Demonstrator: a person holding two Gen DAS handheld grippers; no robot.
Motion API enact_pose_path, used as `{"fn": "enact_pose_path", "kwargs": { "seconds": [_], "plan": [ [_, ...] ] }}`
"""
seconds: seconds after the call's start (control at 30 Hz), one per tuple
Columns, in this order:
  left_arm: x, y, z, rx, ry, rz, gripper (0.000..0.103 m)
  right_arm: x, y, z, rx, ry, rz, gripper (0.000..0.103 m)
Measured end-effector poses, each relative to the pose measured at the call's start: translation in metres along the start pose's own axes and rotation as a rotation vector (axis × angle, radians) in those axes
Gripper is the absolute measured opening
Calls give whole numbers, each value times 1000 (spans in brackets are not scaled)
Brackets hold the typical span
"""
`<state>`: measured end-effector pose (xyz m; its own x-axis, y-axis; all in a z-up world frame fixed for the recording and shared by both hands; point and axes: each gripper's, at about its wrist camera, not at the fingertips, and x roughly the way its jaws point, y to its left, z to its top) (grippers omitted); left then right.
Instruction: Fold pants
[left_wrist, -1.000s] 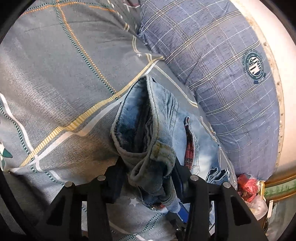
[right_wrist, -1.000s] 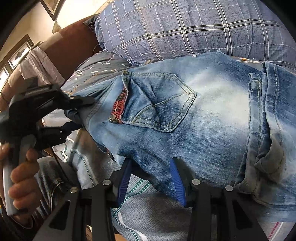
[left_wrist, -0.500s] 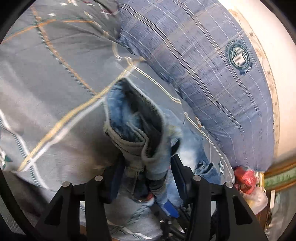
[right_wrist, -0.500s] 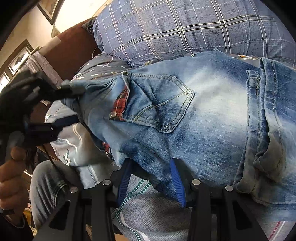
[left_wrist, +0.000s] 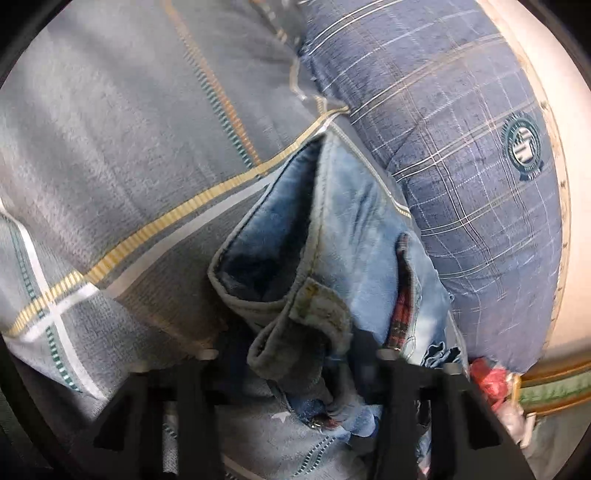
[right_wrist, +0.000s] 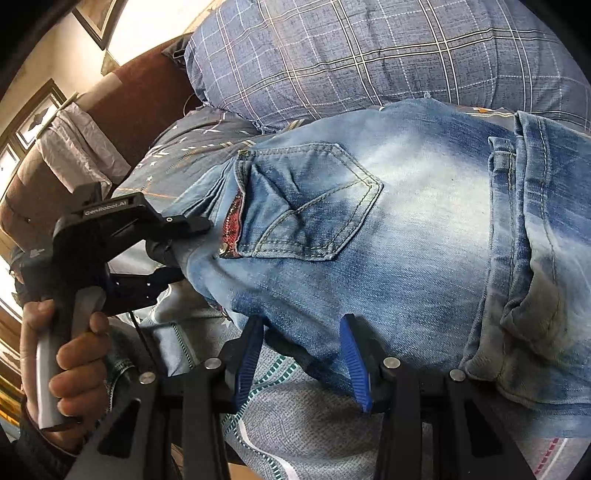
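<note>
Light blue jeans (right_wrist: 424, 229) lie folded on the bed, back pocket up, with the leg hems stacked at the right. My right gripper (right_wrist: 301, 354) is shut on the near folded edge, which fills the space between its blue pads. My left gripper (right_wrist: 177, 251) grips the waistband corner at the left, and its jaws are closing. In the left wrist view the bunched waistband (left_wrist: 314, 306) sits between the dark fingers of the left gripper (left_wrist: 299, 354). A hand (right_wrist: 66, 350) holds the left gripper's handle.
A blue plaid pillow (right_wrist: 351, 55) lies right behind the jeans, also seen as the pillow (left_wrist: 461, 147). The grey striped bedsheet (left_wrist: 110, 147) spreads to the left. A brown headboard (right_wrist: 140, 92) stands at the back, and a red bag (left_wrist: 487, 376) sits past the bed edge.
The left gripper swung up with the waistband, then came back down, and its fingers now stand closer together on the fabric. The right gripper and the jeans under it have not moved.
</note>
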<state>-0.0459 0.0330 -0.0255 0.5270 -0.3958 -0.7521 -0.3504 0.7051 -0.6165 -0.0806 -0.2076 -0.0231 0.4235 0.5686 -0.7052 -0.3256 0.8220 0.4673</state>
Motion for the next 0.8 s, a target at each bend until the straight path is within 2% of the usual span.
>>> {"fn": "enact_pose_path", "kwargs": {
  "seconds": [0.1,0.2,0.23,0.33,0.43,0.5,0.6,0.67,0.73,0.8],
  "plan": [
    [-20,-34,-4,128,-81,-3,29,-17,-1,8,19,-41,23,47],
    [-43,-90,-20,354,-157,6,27,-61,-11,27,61,-111,79,51],
    [-50,-113,-30,455,-189,21,27,-75,-15,32,66,-130,77,57],
    [-62,-166,-64,700,-244,24,27,-130,-39,50,95,-217,102,66],
    [-69,-209,-109,896,-267,-4,27,-174,-78,54,155,-319,98,67],
    [-67,-230,-136,983,-256,-39,27,-192,-104,45,220,-396,41,67],
    [-50,-257,-178,1093,-207,-92,27,-205,-144,30,380,-458,52,67],
    [-37,-269,-204,1150,-160,-118,27,-212,-161,26,443,-499,60,67],
    [-12,-277,-223,1178,-84,-140,28,-216,-172,22,482,-524,73,67],
    [19,-277,-238,1182,29,-146,31,-219,-180,19,507,-531,61,67]
  ]
}}
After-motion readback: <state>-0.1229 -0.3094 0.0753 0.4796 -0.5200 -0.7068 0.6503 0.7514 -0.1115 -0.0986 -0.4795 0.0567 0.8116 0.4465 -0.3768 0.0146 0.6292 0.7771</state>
